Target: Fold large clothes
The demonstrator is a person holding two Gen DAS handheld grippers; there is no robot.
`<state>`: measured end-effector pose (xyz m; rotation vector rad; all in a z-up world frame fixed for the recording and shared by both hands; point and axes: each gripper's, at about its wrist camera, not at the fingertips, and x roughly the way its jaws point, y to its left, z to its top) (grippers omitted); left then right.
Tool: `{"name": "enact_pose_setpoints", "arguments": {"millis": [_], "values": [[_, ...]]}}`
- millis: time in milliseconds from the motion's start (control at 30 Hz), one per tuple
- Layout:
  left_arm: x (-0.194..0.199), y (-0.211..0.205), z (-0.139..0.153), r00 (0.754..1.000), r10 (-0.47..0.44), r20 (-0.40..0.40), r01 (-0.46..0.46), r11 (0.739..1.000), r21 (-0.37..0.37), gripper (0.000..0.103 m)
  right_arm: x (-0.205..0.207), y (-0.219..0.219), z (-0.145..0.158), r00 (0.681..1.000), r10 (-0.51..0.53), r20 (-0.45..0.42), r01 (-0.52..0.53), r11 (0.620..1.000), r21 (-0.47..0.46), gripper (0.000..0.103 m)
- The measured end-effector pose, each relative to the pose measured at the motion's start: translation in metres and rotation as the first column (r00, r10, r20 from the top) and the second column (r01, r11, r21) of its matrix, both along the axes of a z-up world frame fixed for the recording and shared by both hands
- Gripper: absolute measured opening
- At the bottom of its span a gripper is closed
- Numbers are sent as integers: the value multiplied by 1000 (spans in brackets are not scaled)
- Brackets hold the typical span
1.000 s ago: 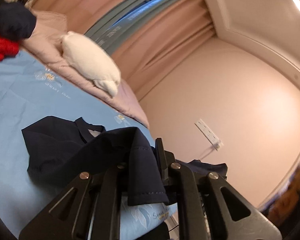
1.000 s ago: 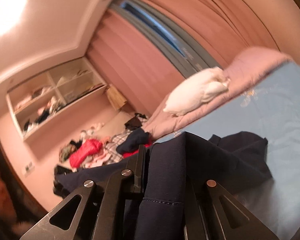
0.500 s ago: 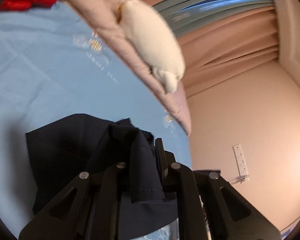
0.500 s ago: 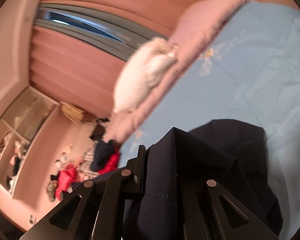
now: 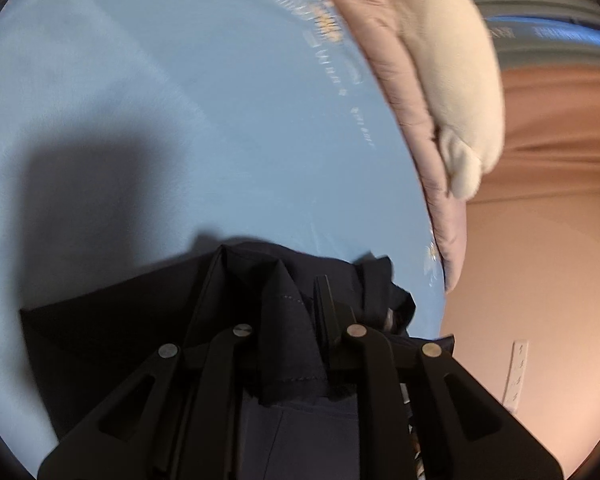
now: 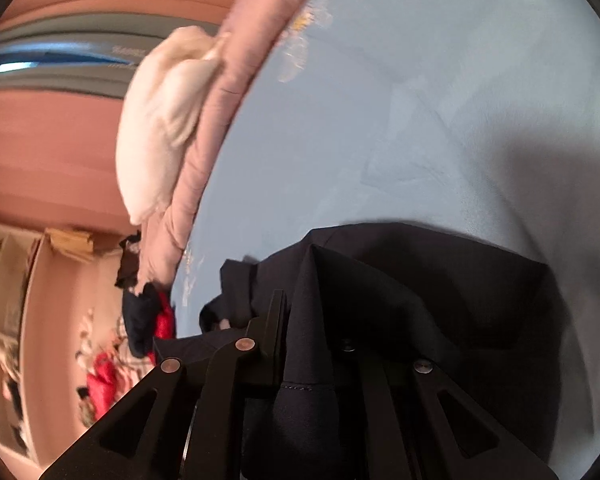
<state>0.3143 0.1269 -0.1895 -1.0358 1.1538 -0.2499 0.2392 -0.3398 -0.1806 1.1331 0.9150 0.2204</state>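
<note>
left gripper (image 5: 288,312) and right gripper (image 6: 300,312) each pinch the navy garment (image 6: 420,280) over the blue bedsheet (image 5: 180,120)

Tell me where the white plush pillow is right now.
The white plush pillow lies on the pink quilt along the far edge of the light blue bedsheet, upper right in the left wrist view, upper left in the right.

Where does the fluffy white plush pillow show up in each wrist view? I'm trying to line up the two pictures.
Left wrist view: the fluffy white plush pillow sits upper right, on the pink quilted blanket edging the light blue bedsheet.
Right wrist view: the pillow sits upper left, on that blanket.
Shared landmark: the grey window frame behind the pillow.
</note>
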Motion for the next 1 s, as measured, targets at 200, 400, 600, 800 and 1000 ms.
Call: {"name": "enact_pose_setpoints", "arguments": {"millis": [200, 400, 600, 800, 1000], "values": [[8, 23, -8, 989, 143, -46, -149, 971, -186, 61, 9, -16, -8, 998, -52, -38, 60, 970, 236, 52], [17, 46, 21, 974, 226, 33, -226, 974, 26, 63, 12, -33, 8, 994, -111, 14, 104, 961, 257, 65], [-2, 25, 61, 993, 1, 116, -40, 944, 329, 63, -20, -51, 33, 977, -202, 70, 200, 979, 35, 66], [-76, -37, 88, 909, -376, 182, 197, 770, 607, 61, -75, 15, 87, 975, 114, 193, -17, 896, -443, 65], [-145, -70, 63, 829, -532, 171, 274, 654, 705, 59, -124, 87, 75, 930, 353, 107, -188, 704, -685, 48]]}}
